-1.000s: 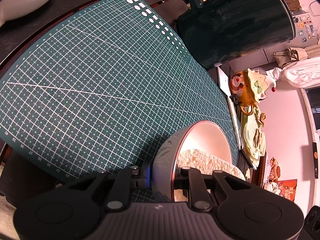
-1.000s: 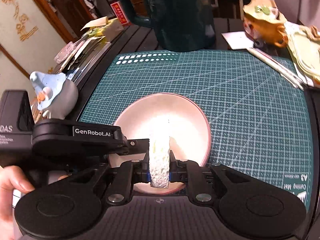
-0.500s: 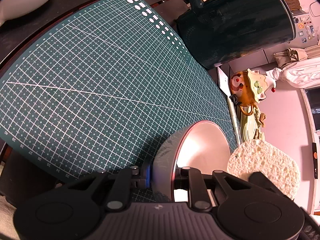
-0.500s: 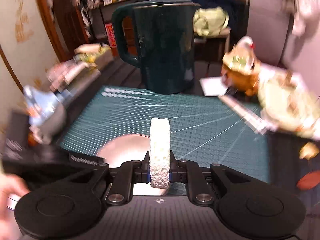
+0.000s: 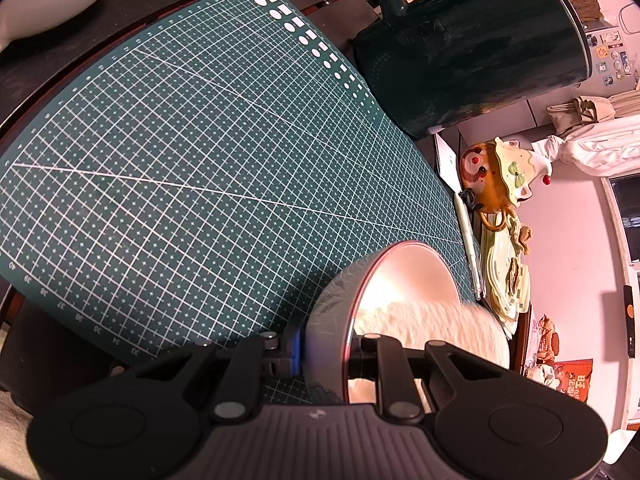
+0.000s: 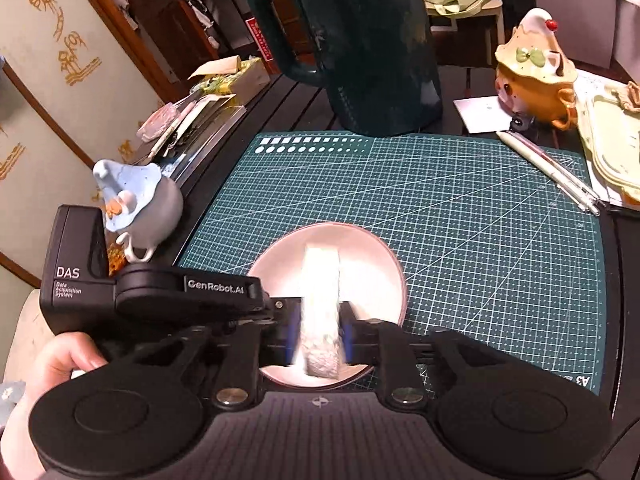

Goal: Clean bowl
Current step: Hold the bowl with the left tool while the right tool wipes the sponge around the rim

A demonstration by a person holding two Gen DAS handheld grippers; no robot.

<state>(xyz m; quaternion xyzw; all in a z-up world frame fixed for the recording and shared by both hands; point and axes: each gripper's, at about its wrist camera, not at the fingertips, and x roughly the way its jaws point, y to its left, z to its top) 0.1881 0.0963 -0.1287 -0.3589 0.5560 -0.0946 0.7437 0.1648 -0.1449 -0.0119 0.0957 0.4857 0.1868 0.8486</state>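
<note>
A pale pink bowl (image 6: 372,264) rests on the green cutting mat (image 6: 460,220). My left gripper (image 5: 325,354) is shut on its near rim, one finger outside the grey wall and one inside. In the right wrist view the left gripper (image 6: 276,305) comes in from the left, held by a person's hand (image 6: 52,376). A white sponge (image 6: 320,280) stands on edge over the bowl (image 5: 404,280), blurred. My right gripper (image 6: 320,334) straddles it with its jaws opening, the blue pads just clear of the sponge's sides. The sponge (image 5: 432,328) shows inside the bowl in the left wrist view.
A tall dark green jug (image 6: 372,48) stands behind the mat. A blue figurine mug (image 6: 140,204) sits left of the mat. An orange teapot (image 6: 536,76), pens (image 6: 548,172) and a pale green tray (image 6: 612,148) lie to the right.
The sponge was raised out of the bowl half a second ago and is now down in it again. The right jaws have spread off the sponge. The left gripper still holds the rim.
</note>
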